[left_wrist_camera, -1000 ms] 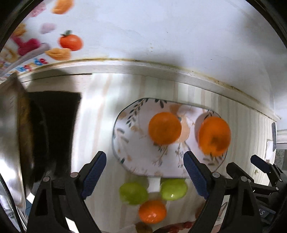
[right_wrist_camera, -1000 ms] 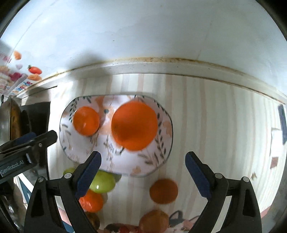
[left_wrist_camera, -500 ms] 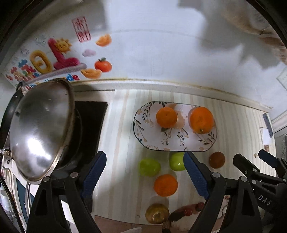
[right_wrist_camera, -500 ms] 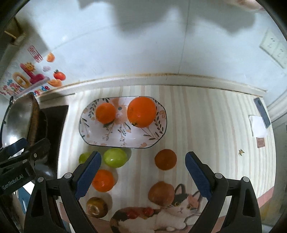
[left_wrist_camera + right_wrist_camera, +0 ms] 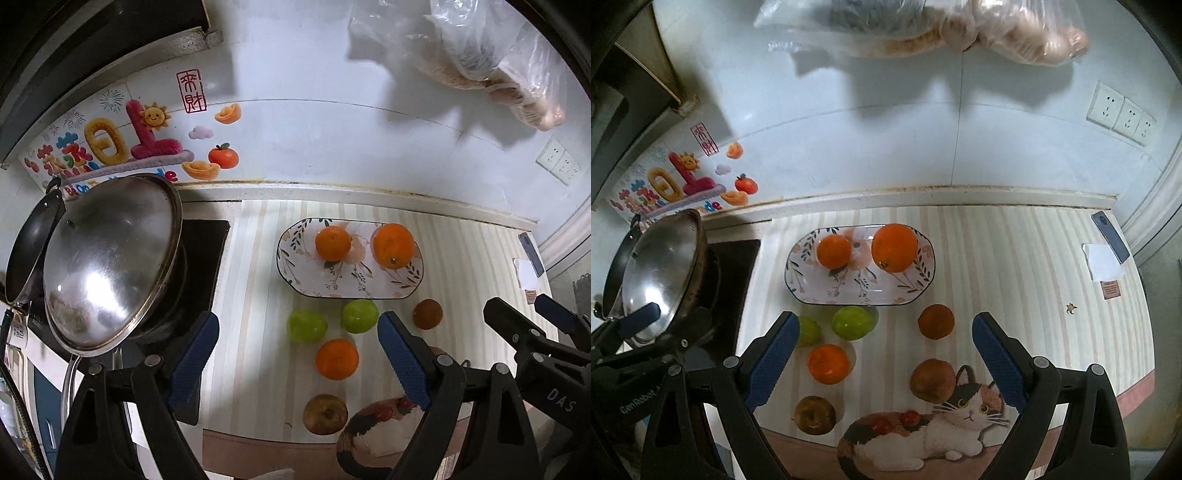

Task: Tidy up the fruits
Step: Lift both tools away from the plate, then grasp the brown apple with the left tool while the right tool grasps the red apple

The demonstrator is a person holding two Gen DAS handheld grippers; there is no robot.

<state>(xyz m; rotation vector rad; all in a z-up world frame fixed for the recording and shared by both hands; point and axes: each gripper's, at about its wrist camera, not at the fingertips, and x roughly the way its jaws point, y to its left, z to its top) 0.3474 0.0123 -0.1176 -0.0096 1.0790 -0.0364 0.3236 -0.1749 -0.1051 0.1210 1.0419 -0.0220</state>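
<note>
A floral oval plate (image 5: 369,288) (image 5: 827,291) holds a small orange (image 5: 332,243) (image 5: 833,252) and a bigger orange (image 5: 393,245) (image 5: 894,248). In front of it on the counter lie two green fruits (image 5: 359,316) (image 5: 851,322), a loose orange (image 5: 337,359) (image 5: 828,363), a dark orange-brown fruit (image 5: 427,314) (image 5: 936,321), a brown fruit (image 5: 932,380) and a yellow-brown apple (image 5: 325,413) (image 5: 815,415). My left gripper (image 5: 297,363) and right gripper (image 5: 882,363) are both open and empty, held high above the loose fruits.
A steel lid (image 5: 107,266) leans over a pan on the black stove at the left. A cat-print mat (image 5: 923,435) lies at the counter's front edge. A phone and paper (image 5: 1108,254) lie far right. Plastic bags (image 5: 923,26) hang on the wall above.
Both grippers have pulled back and up from close over the plate. The whole counter, stove and all loose fruits have come into view. Both stay open and empty.
</note>
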